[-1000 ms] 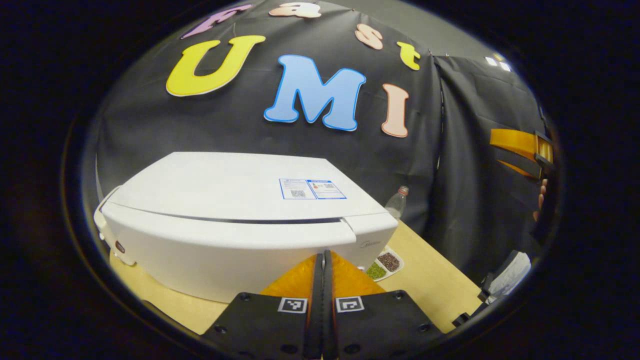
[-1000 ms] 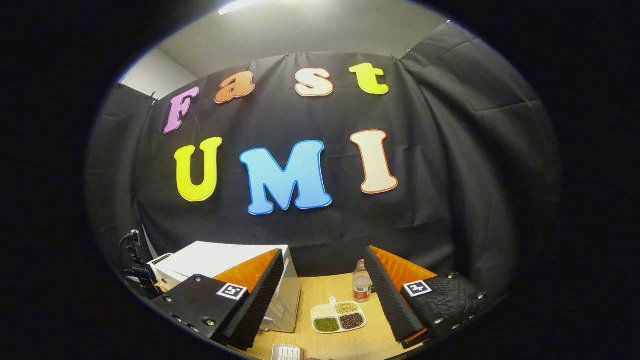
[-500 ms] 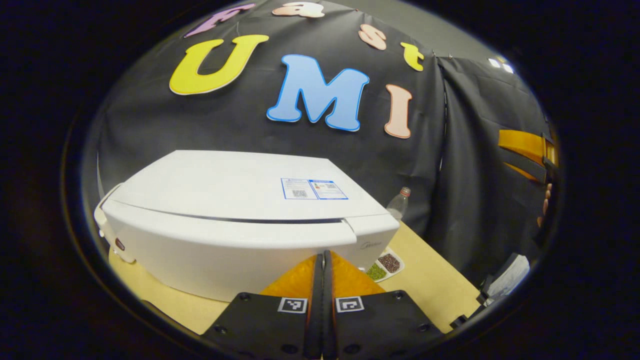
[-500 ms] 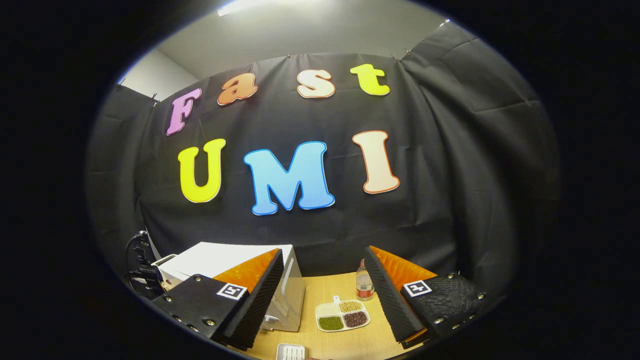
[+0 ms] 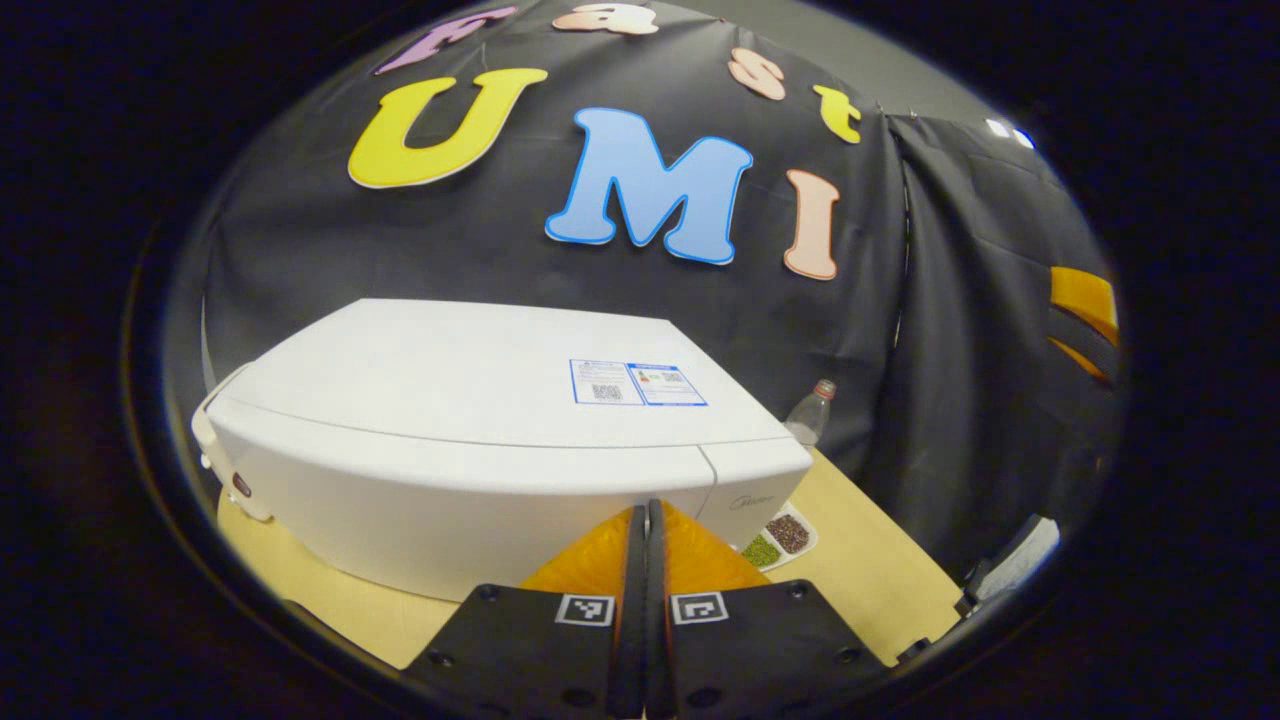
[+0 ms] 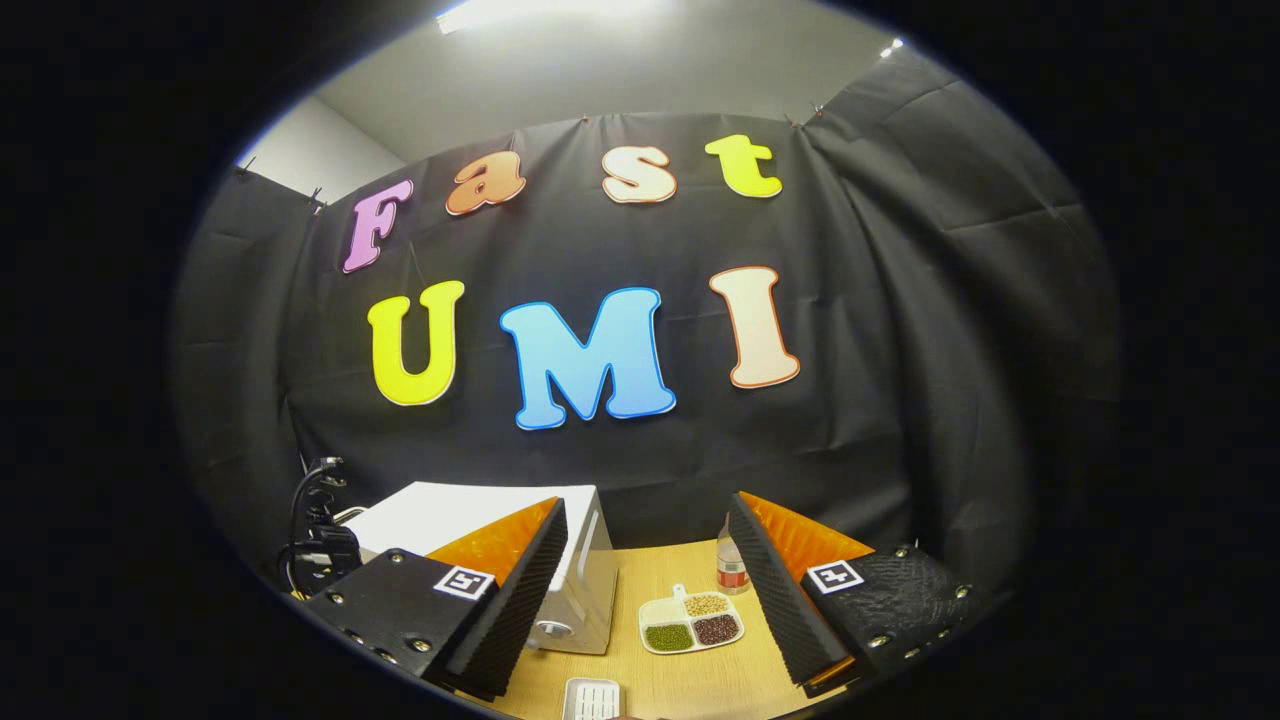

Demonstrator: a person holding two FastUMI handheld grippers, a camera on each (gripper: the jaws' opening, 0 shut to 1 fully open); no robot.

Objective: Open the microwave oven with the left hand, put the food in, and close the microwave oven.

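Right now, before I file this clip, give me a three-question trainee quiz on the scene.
1. True or false: the microwave door is shut.
2. Which gripper has its fingers pressed together: A) left gripper B) right gripper?
3. Fill in: beside the microwave on the table lies a divided dish, and behind it stands a ____.

Key: 1 true; 2 A; 3 bottle.

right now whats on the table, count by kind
microwave oven: 1
divided dish of beans and grains: 1
plastic bottle: 1
small white tray at the near edge: 1
total: 4
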